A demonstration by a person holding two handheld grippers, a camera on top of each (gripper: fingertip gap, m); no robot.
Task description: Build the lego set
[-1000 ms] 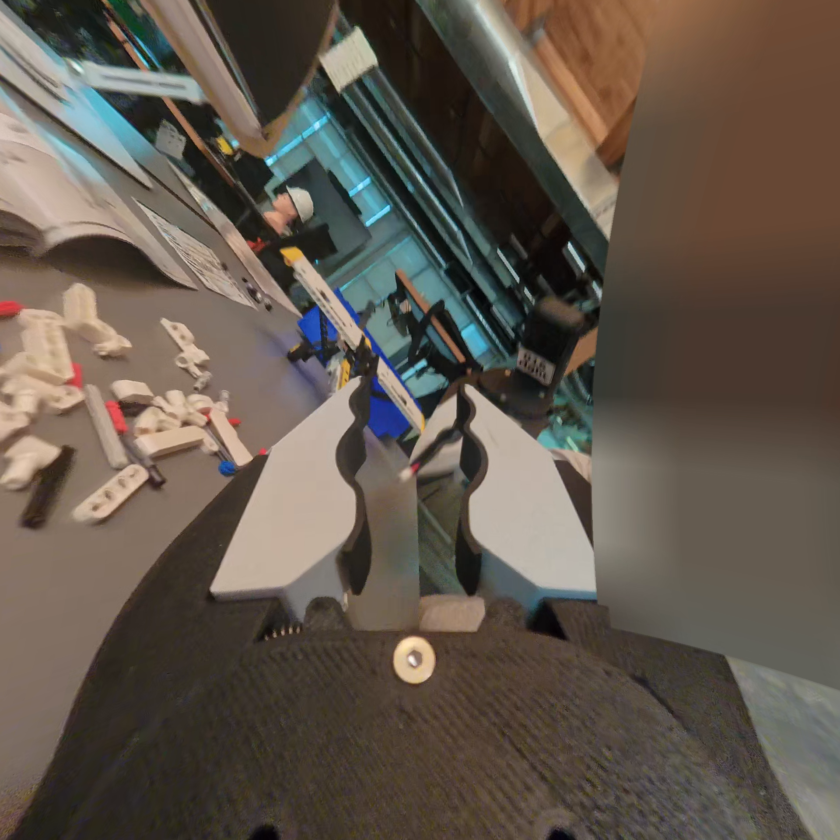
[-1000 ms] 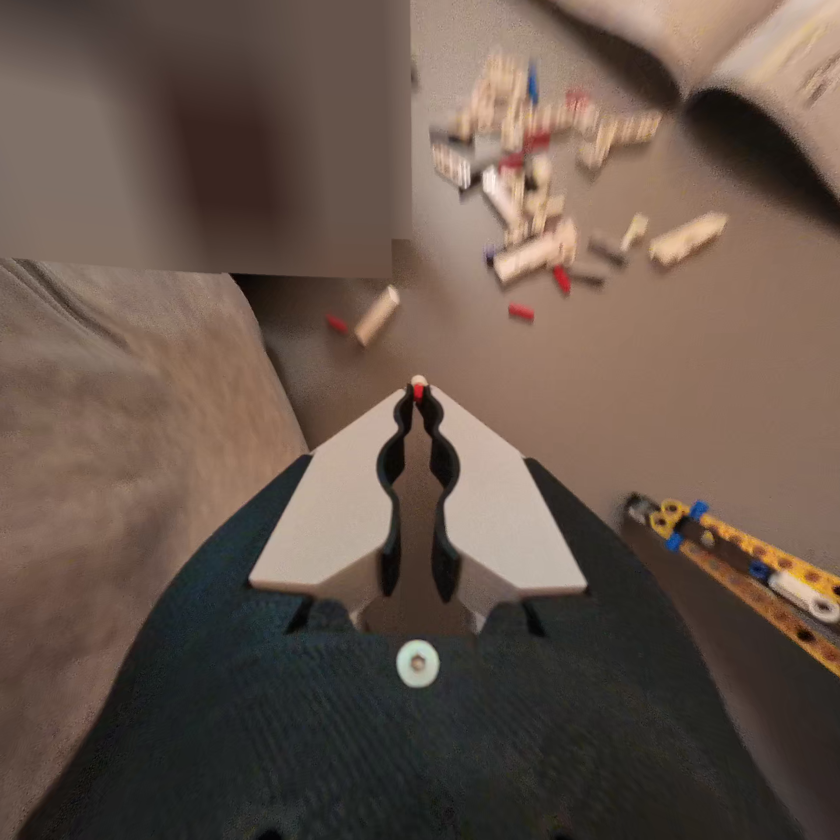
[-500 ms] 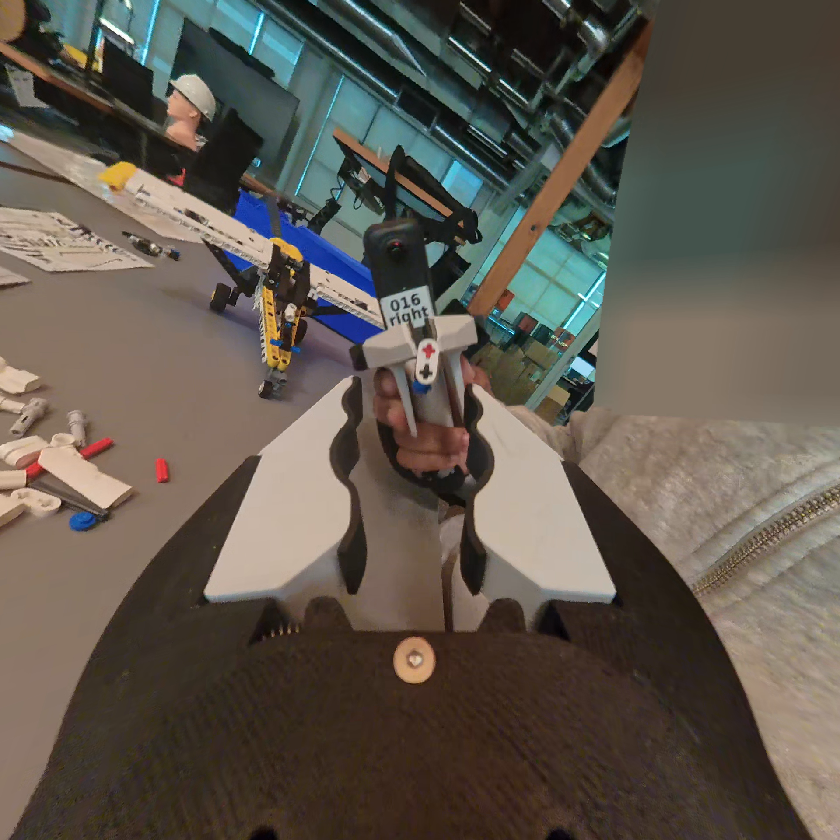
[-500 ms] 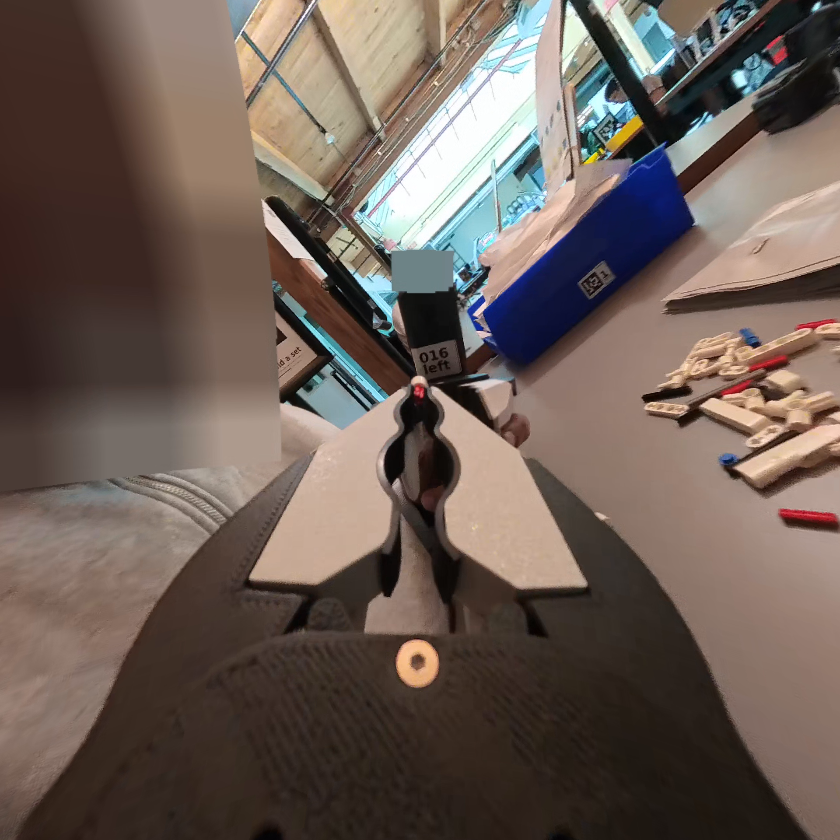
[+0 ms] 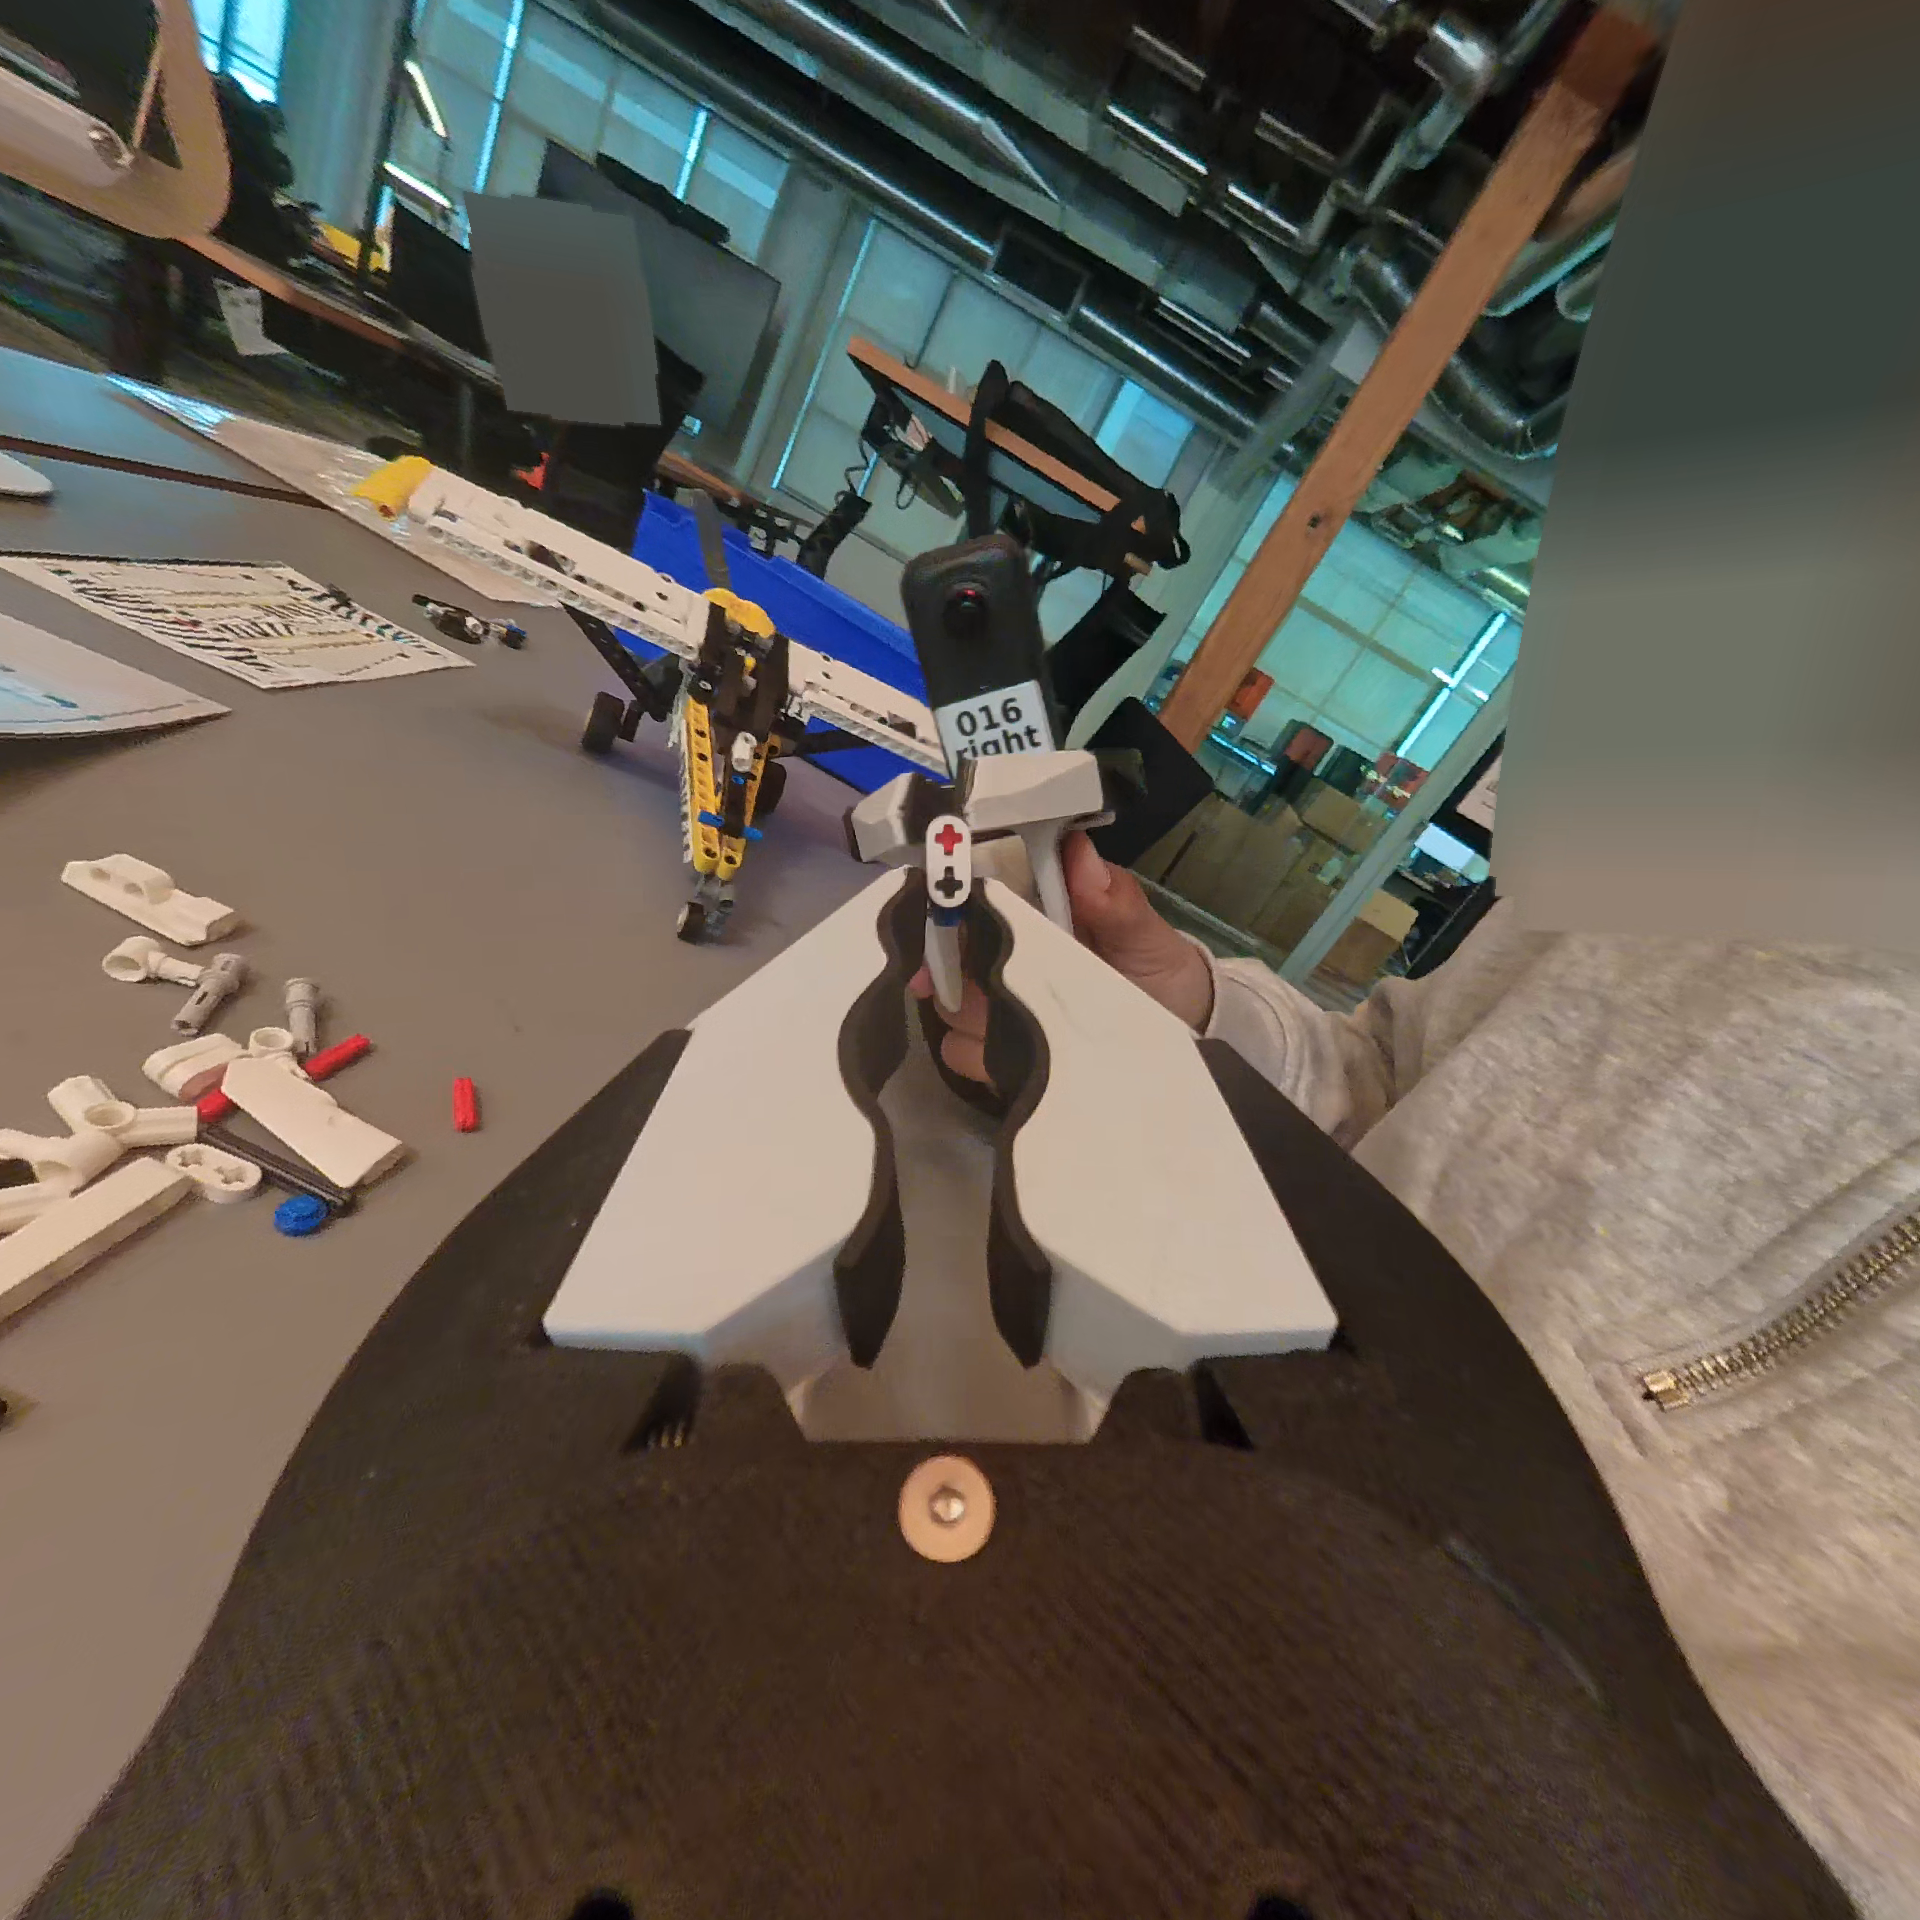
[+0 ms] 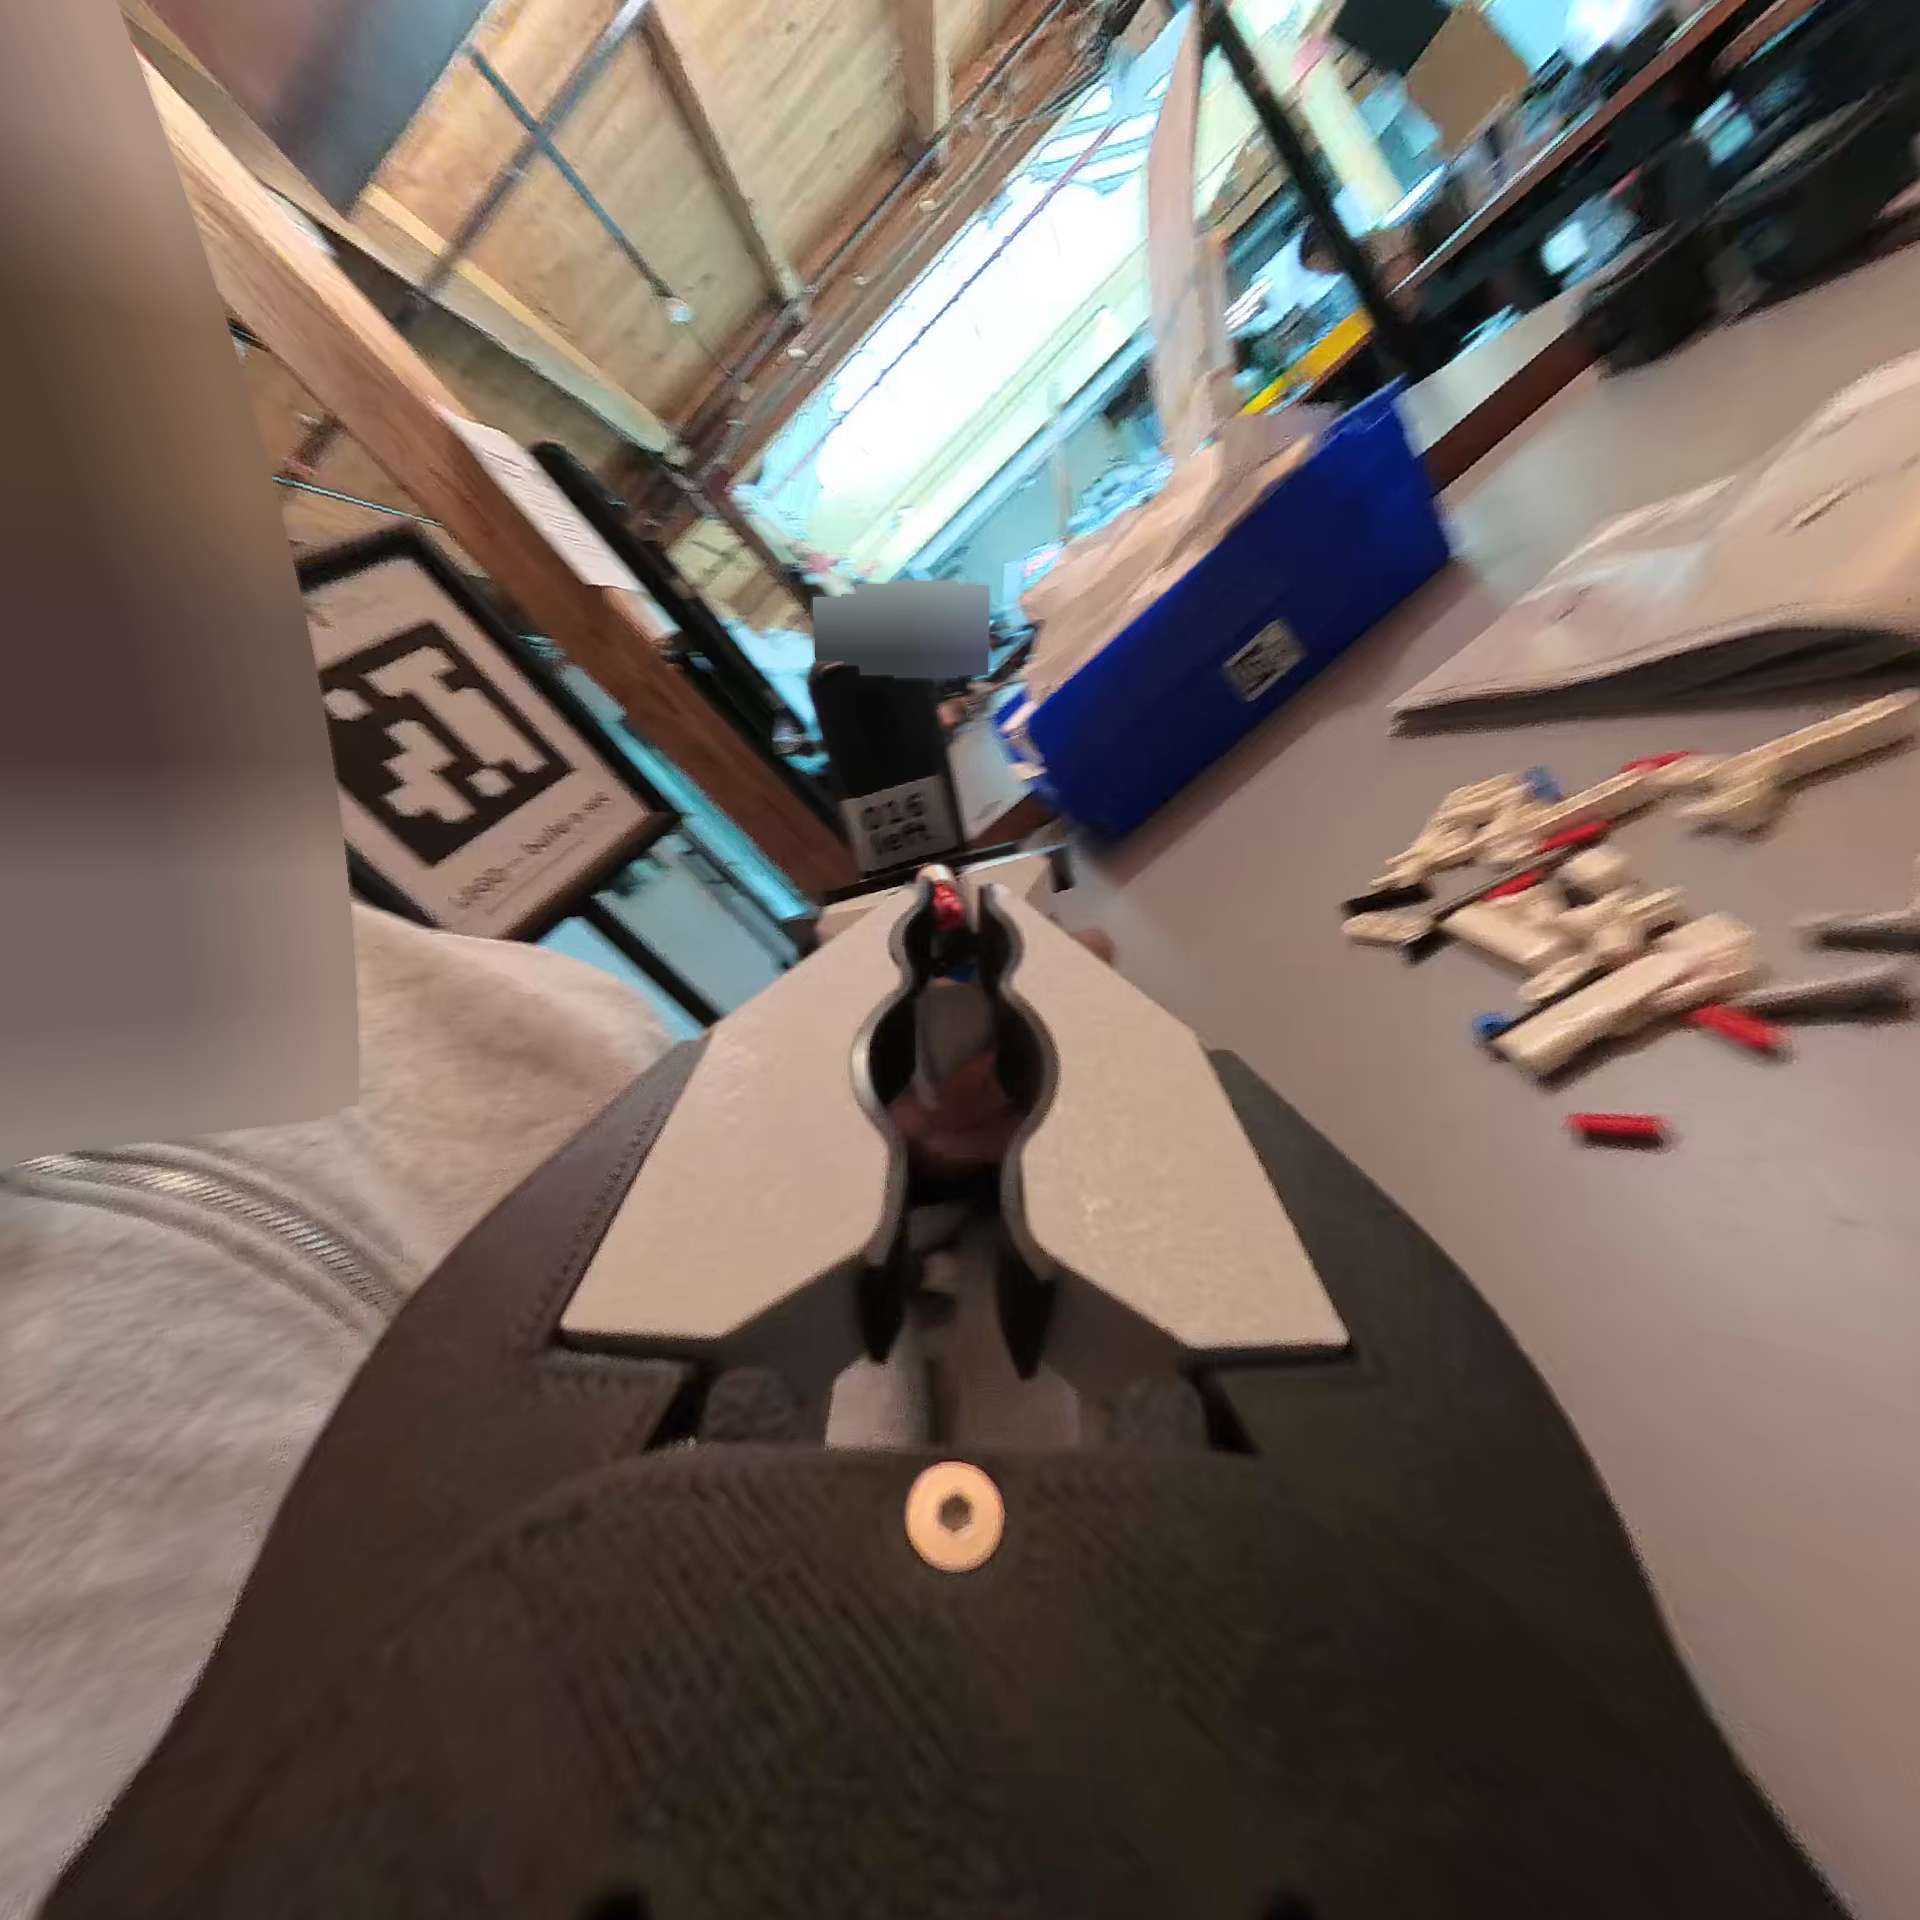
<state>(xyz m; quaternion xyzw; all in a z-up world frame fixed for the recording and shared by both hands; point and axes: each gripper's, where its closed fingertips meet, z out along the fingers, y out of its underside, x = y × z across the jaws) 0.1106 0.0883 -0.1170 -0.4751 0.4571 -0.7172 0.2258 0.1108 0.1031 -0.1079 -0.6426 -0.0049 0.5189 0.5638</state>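
Both tools raised off grey worktop (image 5: 312, 831), facing each other tip to tip. Right tool (image 6: 948, 909) clamped on small white piece (image 5: 948, 862) with red and black cross pins, blue bit below. Left tool (image 5: 940, 904) nearly closed around the same piece's lower end; real grip or just beside, cannot tell. Half-built yellow-and-white model (image 5: 717, 717) standing on worktop beyond, in front of blue bin (image 5: 769, 592). Loose parts (image 5: 187, 1101) scattered on worktop to the left, near booklet (image 6: 1704, 603). Grey zip sleeve (image 5: 1662, 1195) at right.
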